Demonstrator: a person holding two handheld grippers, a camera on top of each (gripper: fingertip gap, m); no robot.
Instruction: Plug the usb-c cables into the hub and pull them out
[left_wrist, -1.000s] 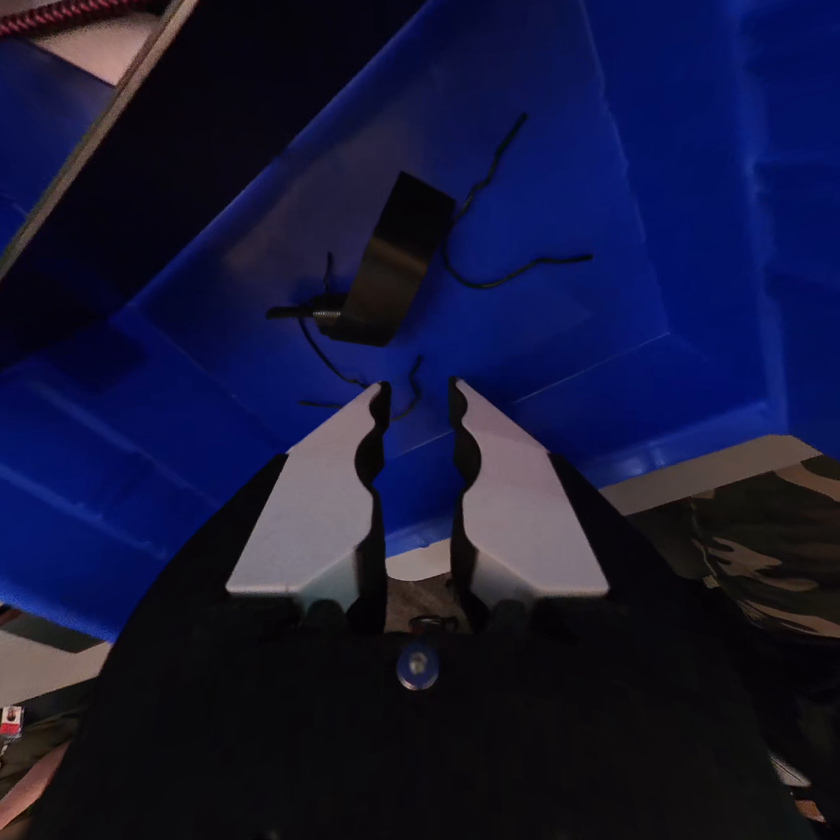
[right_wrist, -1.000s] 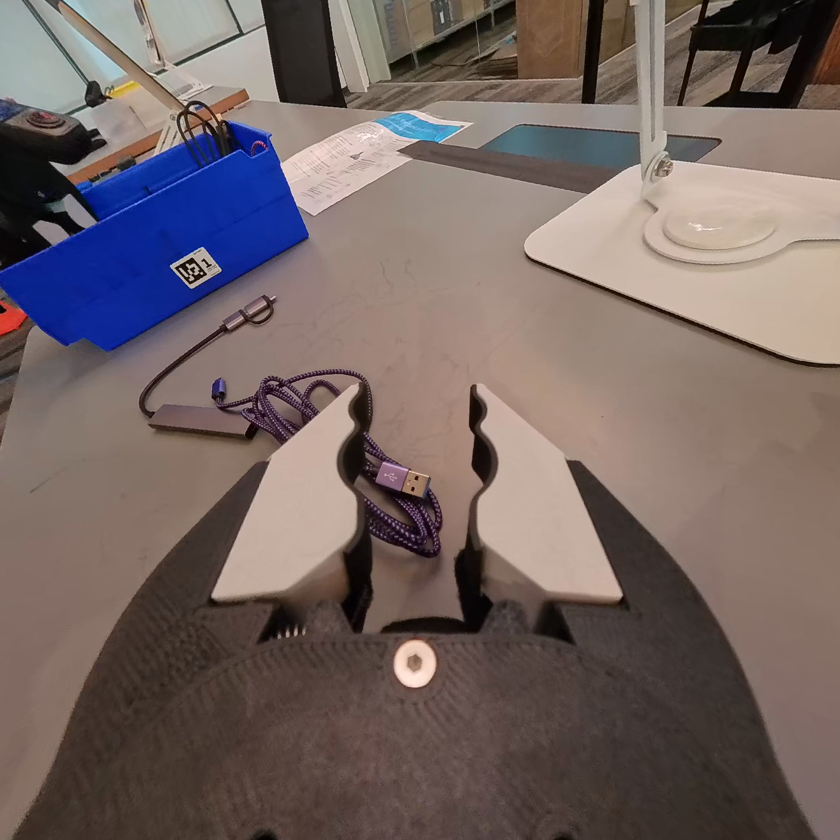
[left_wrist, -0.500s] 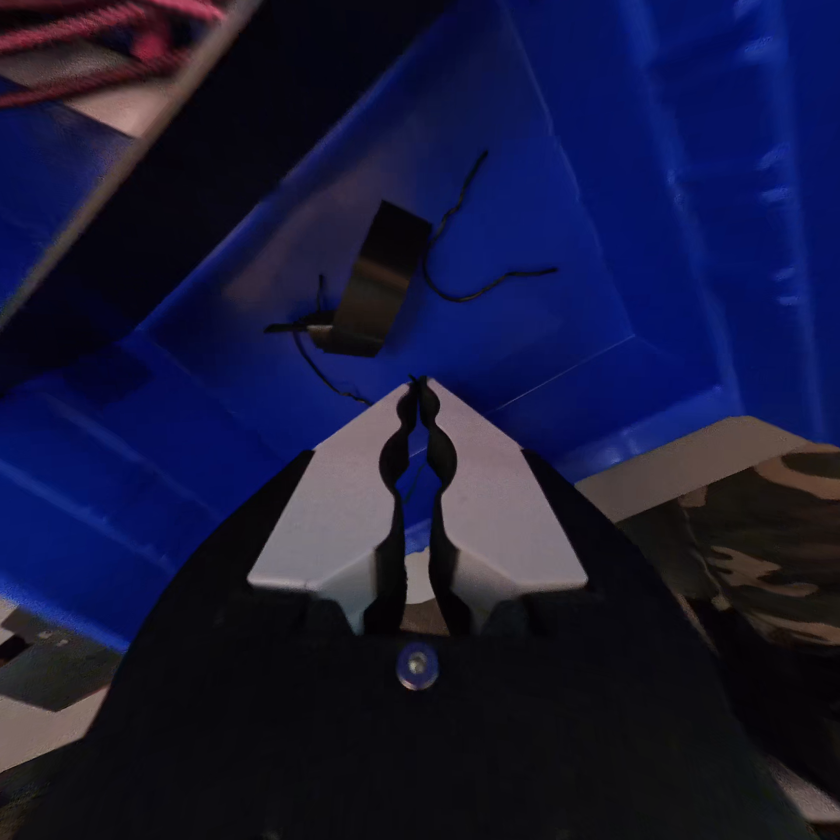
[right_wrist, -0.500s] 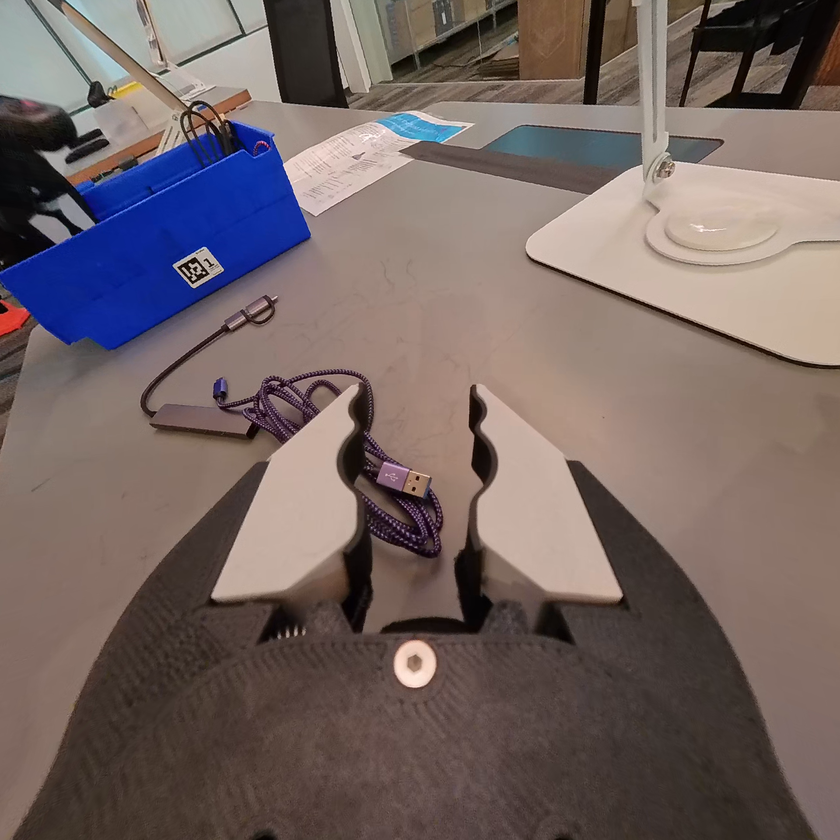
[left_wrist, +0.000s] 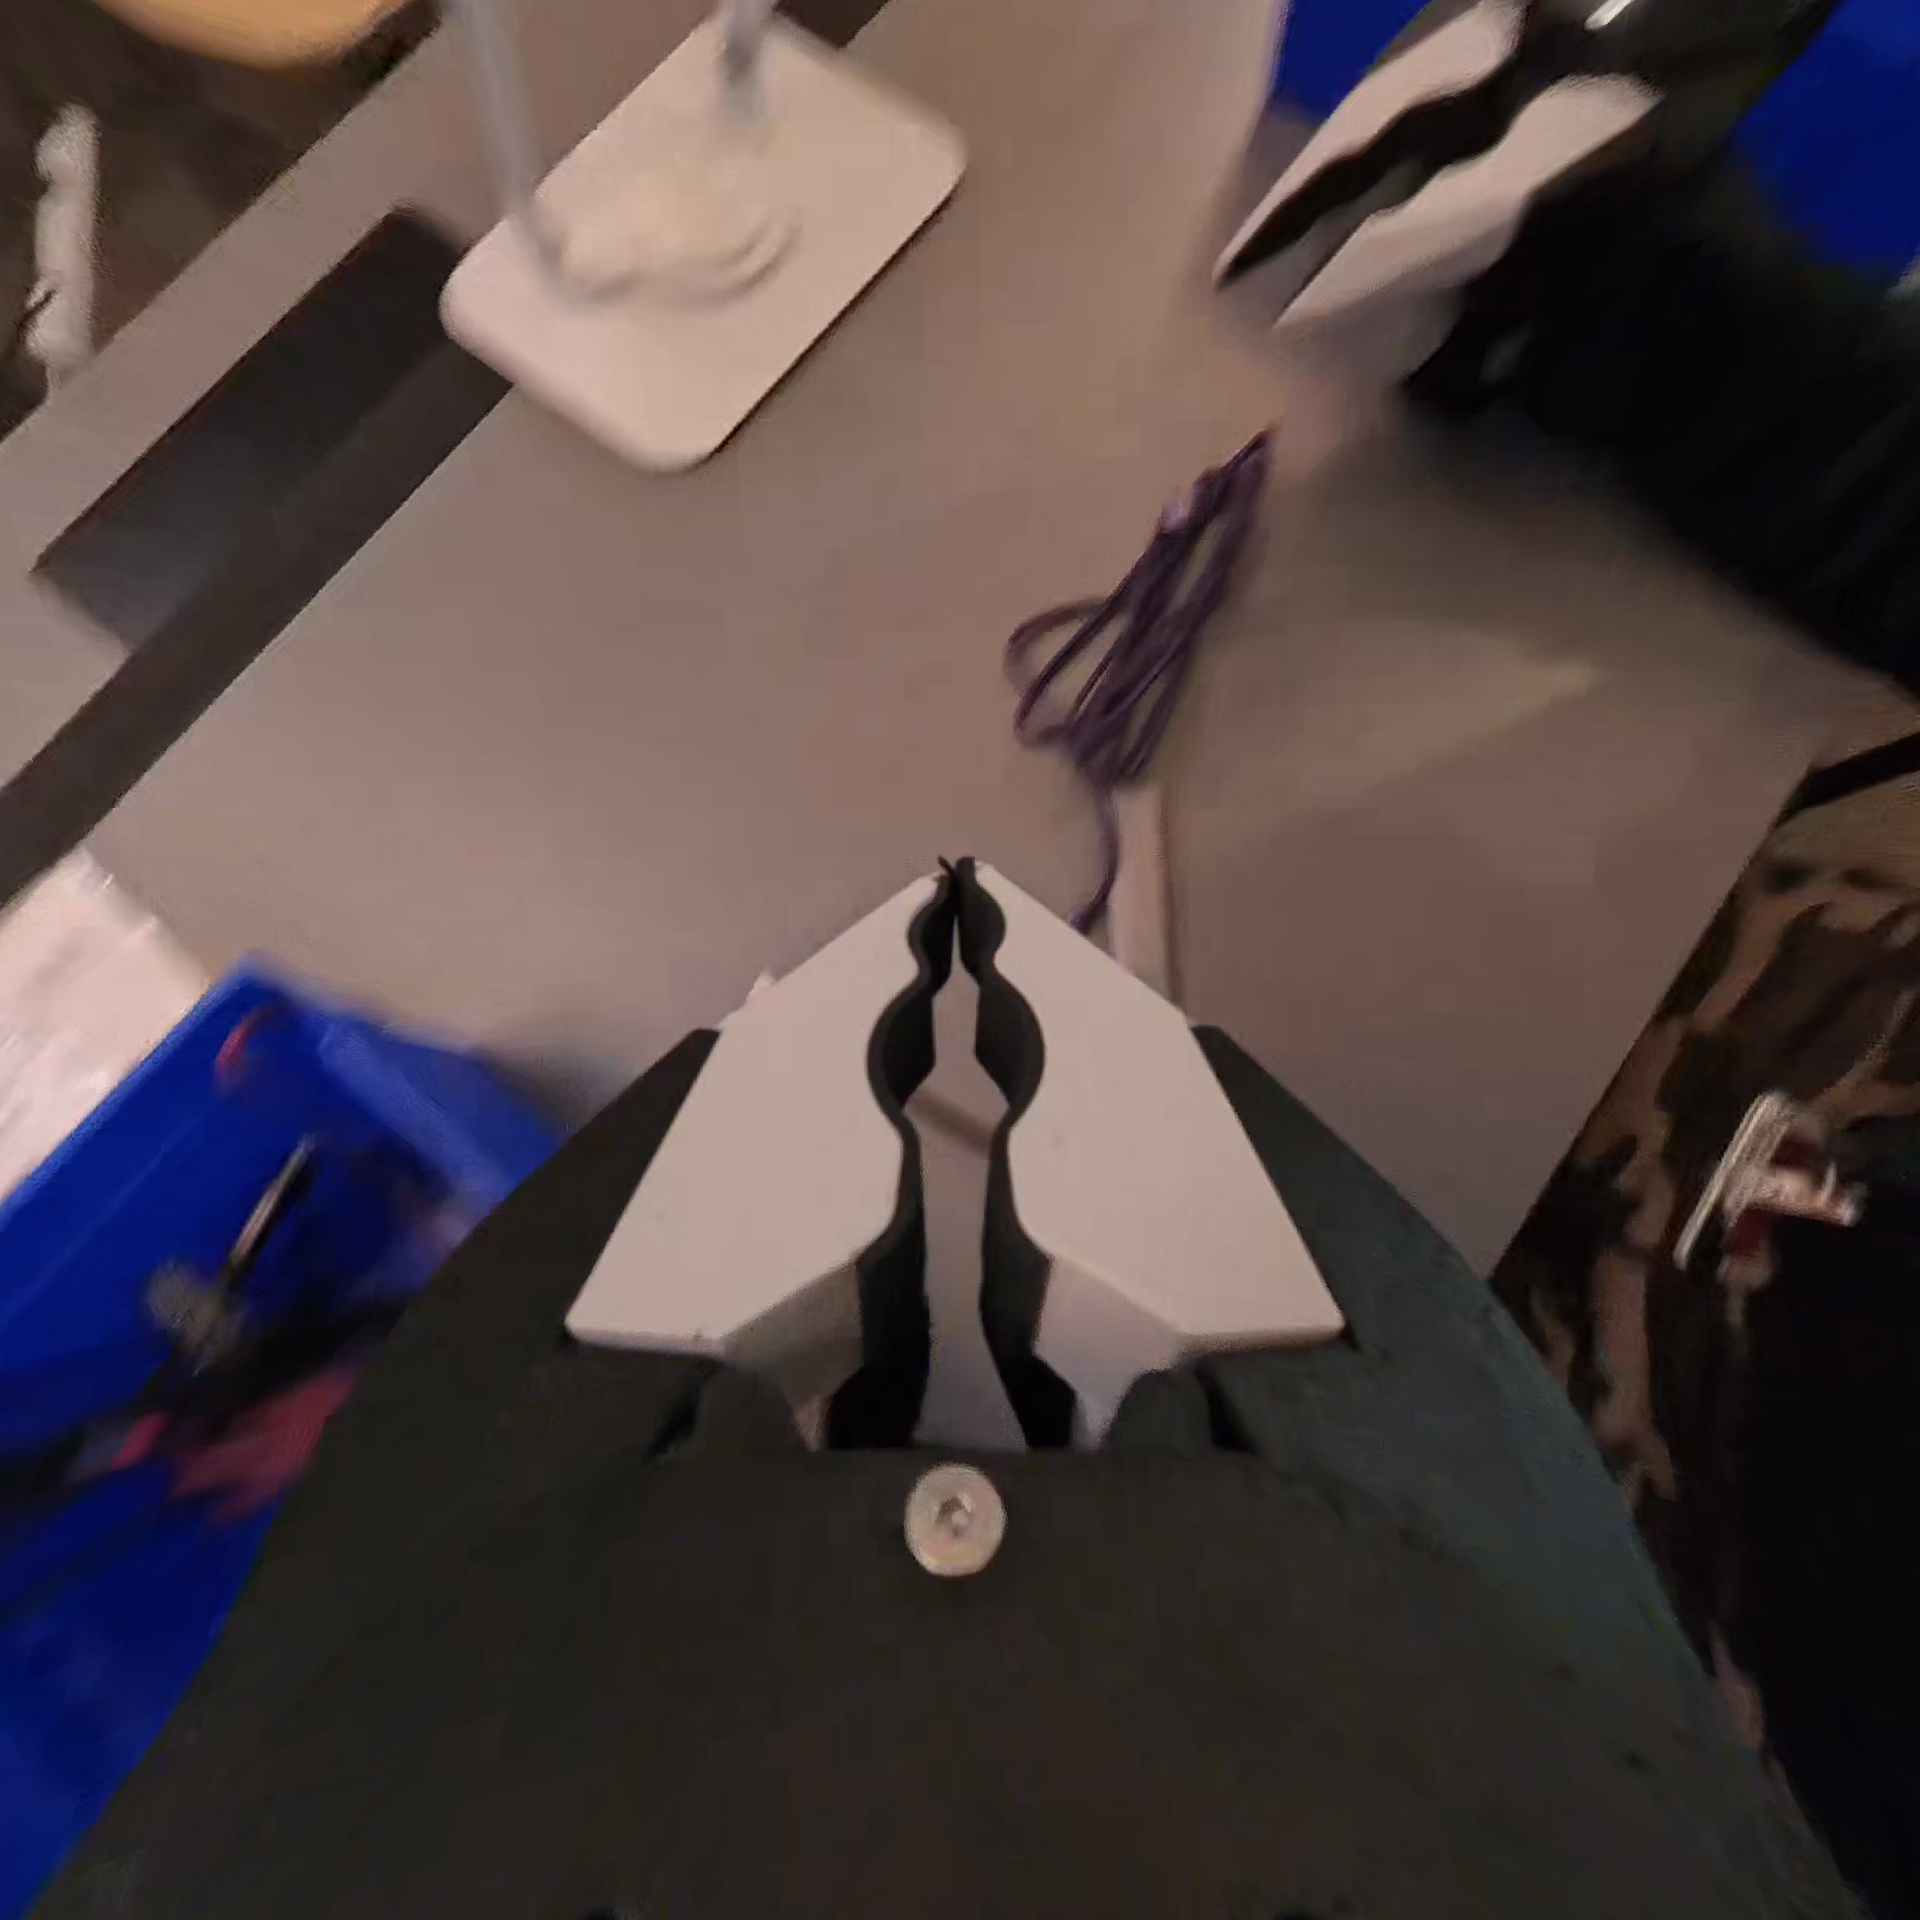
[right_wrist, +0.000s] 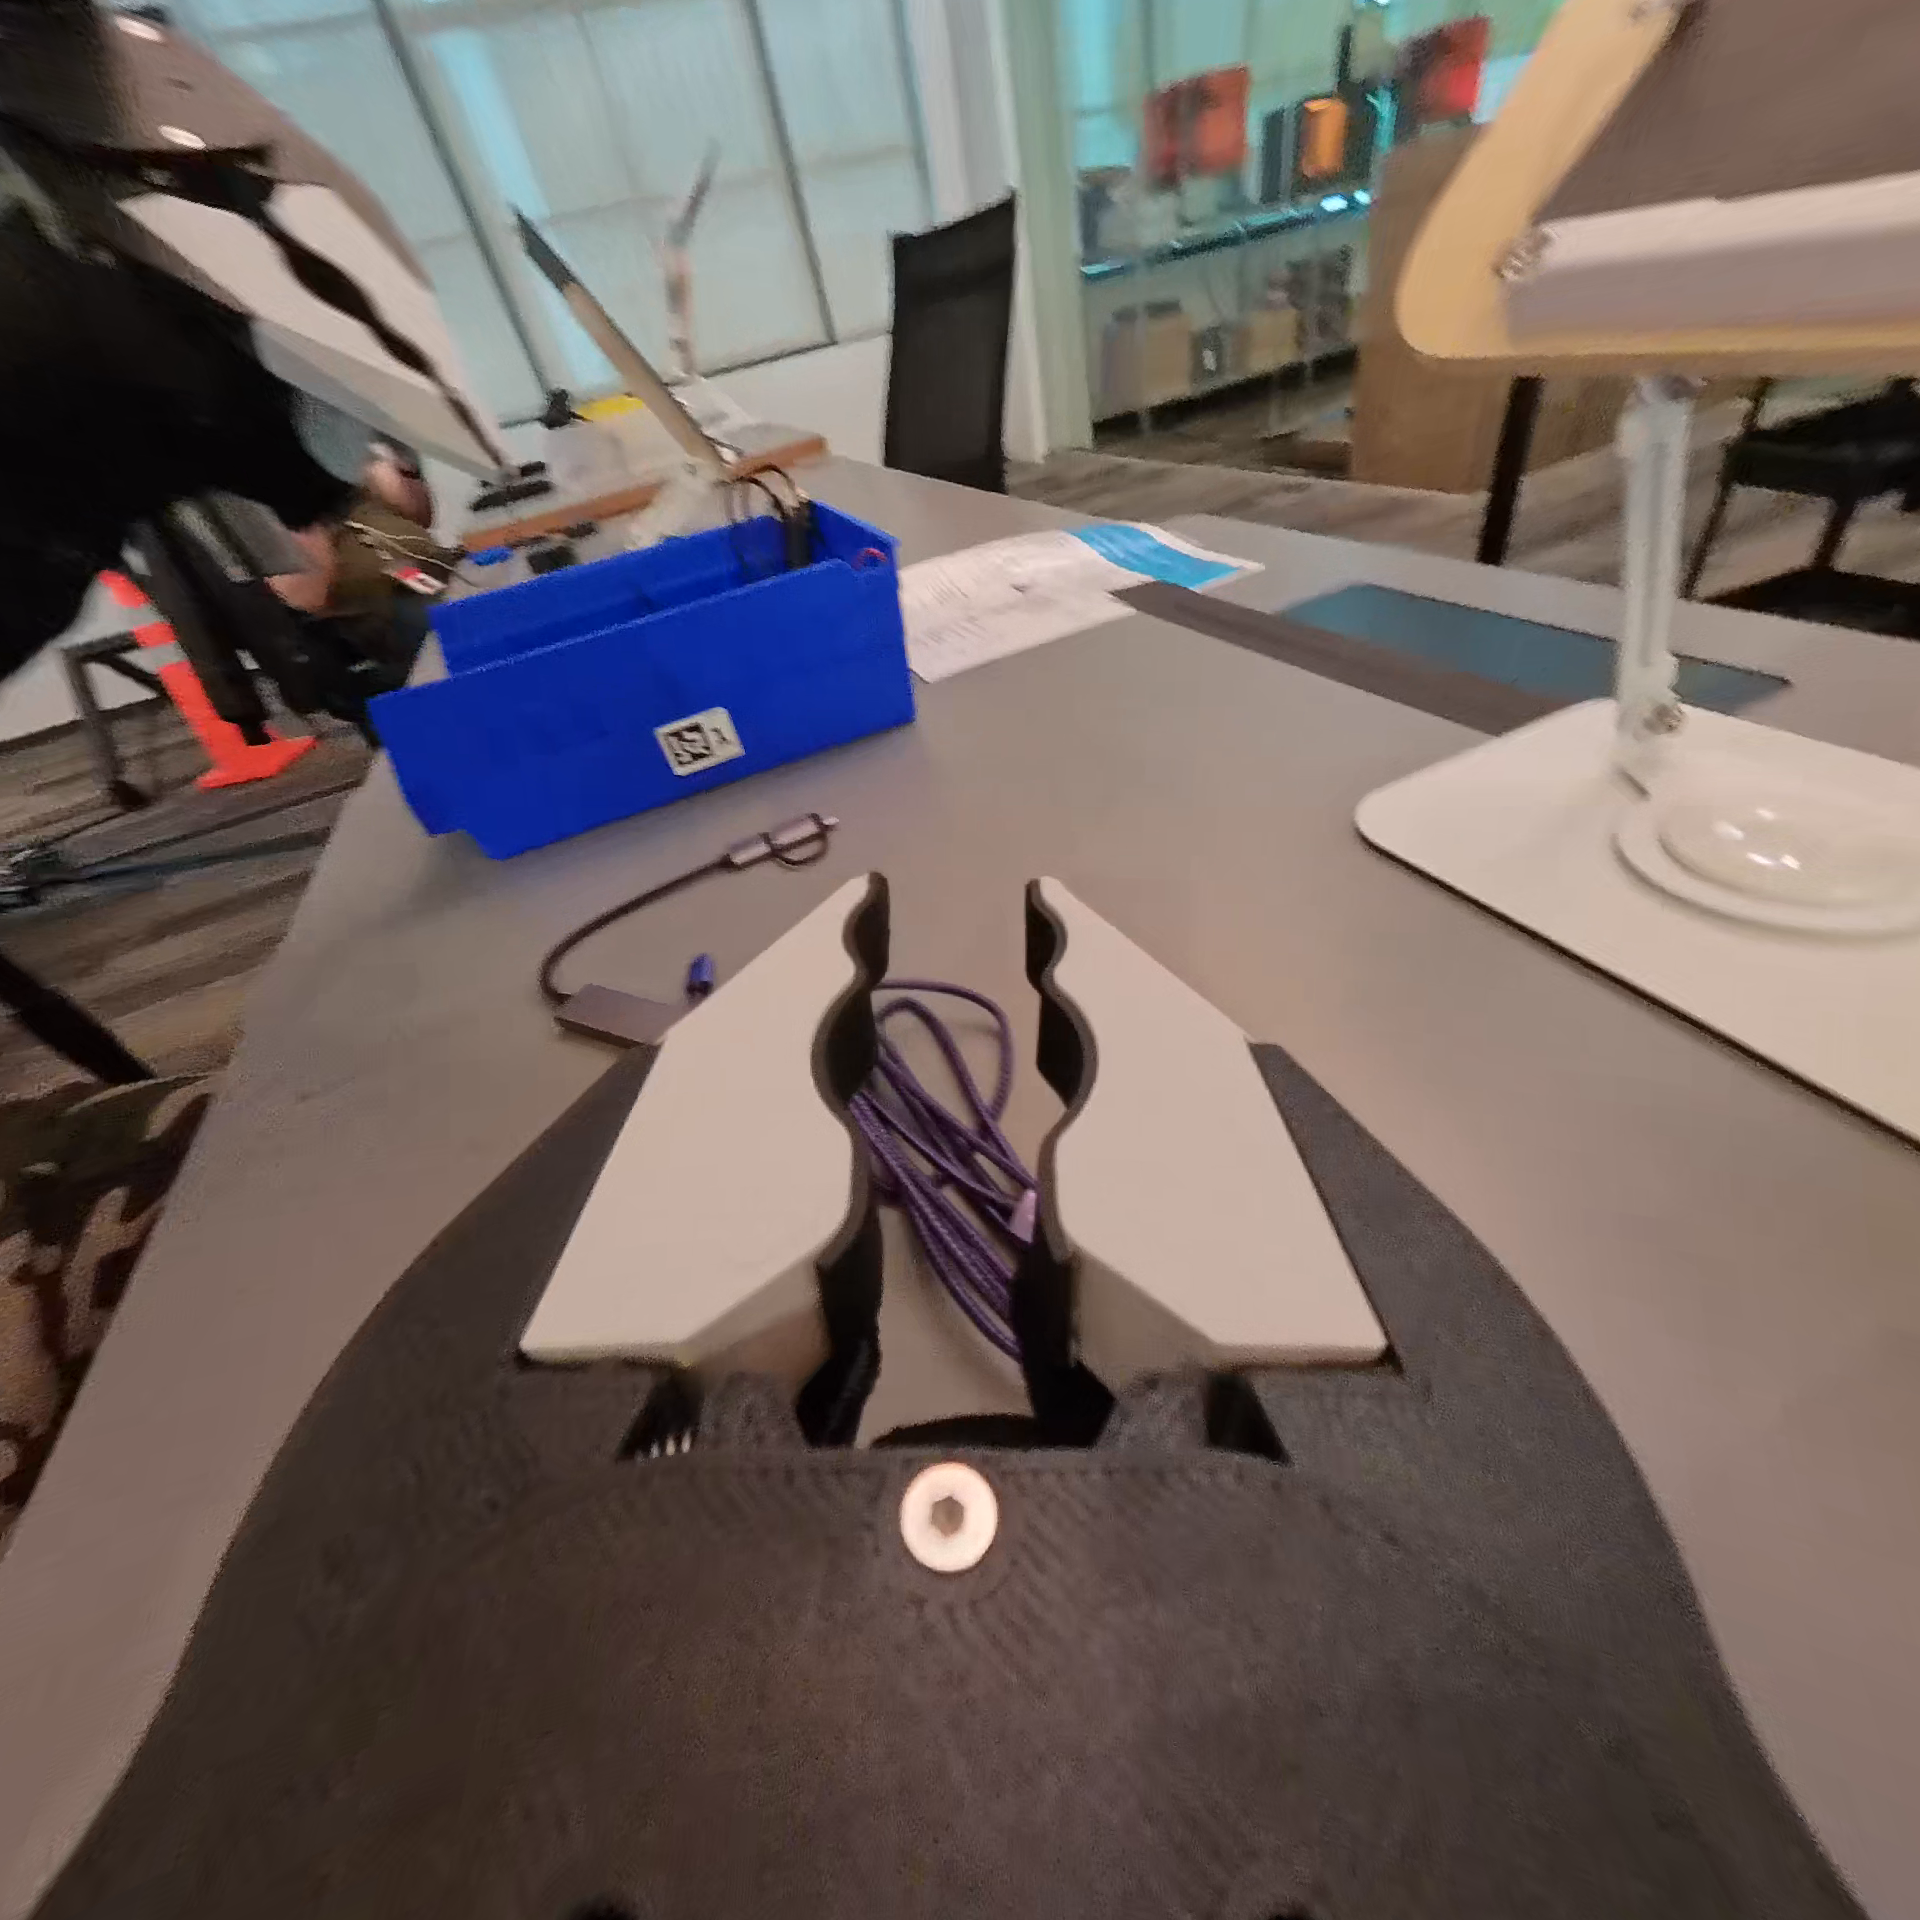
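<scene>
Purple cable (left_wrist: 1132, 644) lies loose on the grey table (left_wrist: 623, 675), right of centre in the left wrist view, blurred. Our left gripper (left_wrist: 956, 883) is pinched together at the tips, perhaps on a thin black strand; we cannot tell.

In the right wrist view the cable shows at centre between the parted fingers of our right gripper (right_wrist: 956, 904), which grasps nothing. The hub (right_wrist: 613, 1013) lies left of centre, touching no finger. We should settle both hands, grip a plug squarely behind its connector, brace the hub, then push straight in.
</scene>
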